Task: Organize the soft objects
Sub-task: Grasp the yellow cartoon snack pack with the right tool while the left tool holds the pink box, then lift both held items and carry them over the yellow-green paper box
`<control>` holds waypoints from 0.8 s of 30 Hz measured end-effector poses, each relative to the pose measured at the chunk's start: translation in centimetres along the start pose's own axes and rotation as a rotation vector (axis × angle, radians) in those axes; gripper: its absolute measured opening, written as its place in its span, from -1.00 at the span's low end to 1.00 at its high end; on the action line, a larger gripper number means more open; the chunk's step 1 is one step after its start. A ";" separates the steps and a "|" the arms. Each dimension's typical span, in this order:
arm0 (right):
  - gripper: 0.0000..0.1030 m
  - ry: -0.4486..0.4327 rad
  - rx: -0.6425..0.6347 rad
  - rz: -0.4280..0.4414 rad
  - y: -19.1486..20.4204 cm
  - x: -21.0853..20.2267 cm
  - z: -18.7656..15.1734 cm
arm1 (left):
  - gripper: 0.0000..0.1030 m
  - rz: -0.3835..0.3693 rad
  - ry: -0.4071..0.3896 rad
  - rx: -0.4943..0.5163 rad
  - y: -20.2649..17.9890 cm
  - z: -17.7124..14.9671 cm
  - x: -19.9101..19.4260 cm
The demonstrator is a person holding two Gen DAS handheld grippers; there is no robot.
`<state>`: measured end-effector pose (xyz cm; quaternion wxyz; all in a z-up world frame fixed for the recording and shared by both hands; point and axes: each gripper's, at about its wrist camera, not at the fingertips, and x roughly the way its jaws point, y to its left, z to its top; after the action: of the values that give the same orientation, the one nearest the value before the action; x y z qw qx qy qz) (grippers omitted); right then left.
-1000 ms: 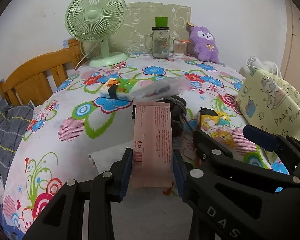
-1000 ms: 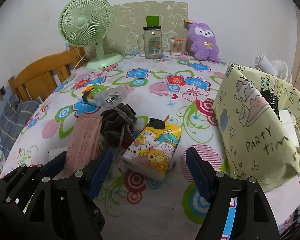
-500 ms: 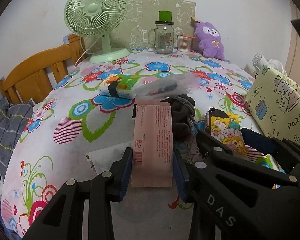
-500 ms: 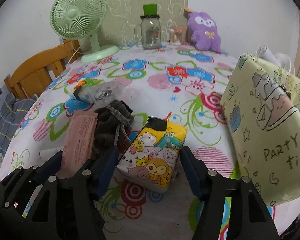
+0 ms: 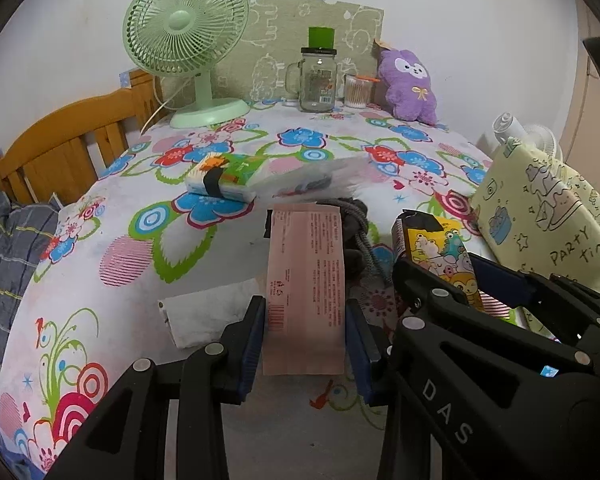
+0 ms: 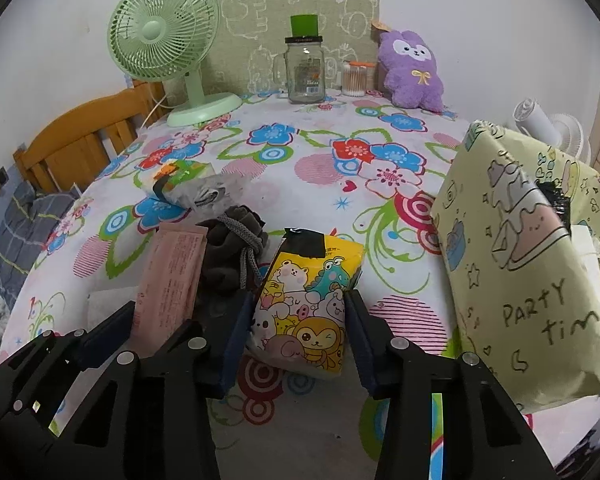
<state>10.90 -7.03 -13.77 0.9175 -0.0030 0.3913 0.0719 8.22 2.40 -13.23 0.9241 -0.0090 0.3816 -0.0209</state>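
Note:
My left gripper is shut on a pink paper packet, holding it at its near end. My right gripper has closed on a yellow cartoon tissue pack lying on the flowered tablecloth; both pads press its sides. The pink packet shows at the left in the right wrist view, and the tissue pack at the right in the left wrist view. A dark grey drawstring pouch lies between them. A green tissue pack and a clear plastic bag lie further back.
A yellow "Party time" paper bag stands at the right. A green fan, glass jar, cotton-swab cup and purple plush line the far edge. A white paper lies near left. A wooden chair stands left.
My right gripper has moved forward around the yellow tissue pack and its jaws have closed on it. My left gripper still holds the pink packet.

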 end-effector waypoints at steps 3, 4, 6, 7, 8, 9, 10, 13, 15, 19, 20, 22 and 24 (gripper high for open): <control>-0.05 -0.007 -0.001 0.007 -0.2 -0.6 0.1 | -0.23 -0.008 -0.007 0.002 -0.3 0.1 -0.5; -0.05 -0.009 -0.003 0.008 -0.2 -0.8 0.2 | -0.23 -0.009 -0.008 0.002 -0.4 0.2 -0.6; -0.05 -0.014 -0.007 0.011 -0.3 -1.2 0.3 | -0.23 -0.011 -0.015 0.001 -0.6 0.3 -1.1; -0.05 -0.017 -0.008 0.013 -0.4 -1.4 0.3 | -0.24 -0.011 -0.018 0.000 -0.7 0.4 -1.2; -0.05 -0.020 -0.010 0.013 -0.4 -1.7 0.4 | -0.23 -0.011 -0.021 0.000 -0.7 0.5 -1.4; -0.05 -0.024 -0.011 0.013 -0.4 -1.9 0.5 | -0.23 -0.010 -0.025 0.000 -0.8 0.6 -1.7; -0.05 -0.027 -0.012 0.014 -0.5 -2.1 0.6 | -0.23 -0.010 -0.027 0.000 -0.9 0.6 -1.8; -0.05 -0.040 -0.013 0.013 -0.6 -3.0 0.8 | -0.23 -0.012 -0.034 0.004 -1.2 0.9 -2.5; -0.05 -0.045 -0.009 0.016 -0.8 -3.5 0.9 | -0.23 -0.009 -0.036 0.007 -1.4 1.1 -2.8; -0.05 -0.055 -0.011 0.018 -0.9 -4.5 1.2 | -0.23 -0.012 -0.048 0.008 -1.7 1.4 -3.9; -0.05 -0.058 -0.013 0.020 -0.9 -4.8 1.2 | -0.23 -0.012 -0.050 0.007 -1.7 1.4 -4.1; -0.05 -0.066 -0.015 0.022 -0.9 -5.4 1.4 | -0.23 -0.010 -0.059 0.008 -1.9 1.6 -4.7; -0.05 -0.076 -0.018 0.025 -0.9 -6.1 1.6 | -0.23 -0.005 -0.069 0.008 -2.0 1.9 -5.3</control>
<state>8.00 -8.63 -8.33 0.9306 -0.0034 0.3556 0.0869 5.78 0.63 -8.05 0.9366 -0.0069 0.3495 -0.0245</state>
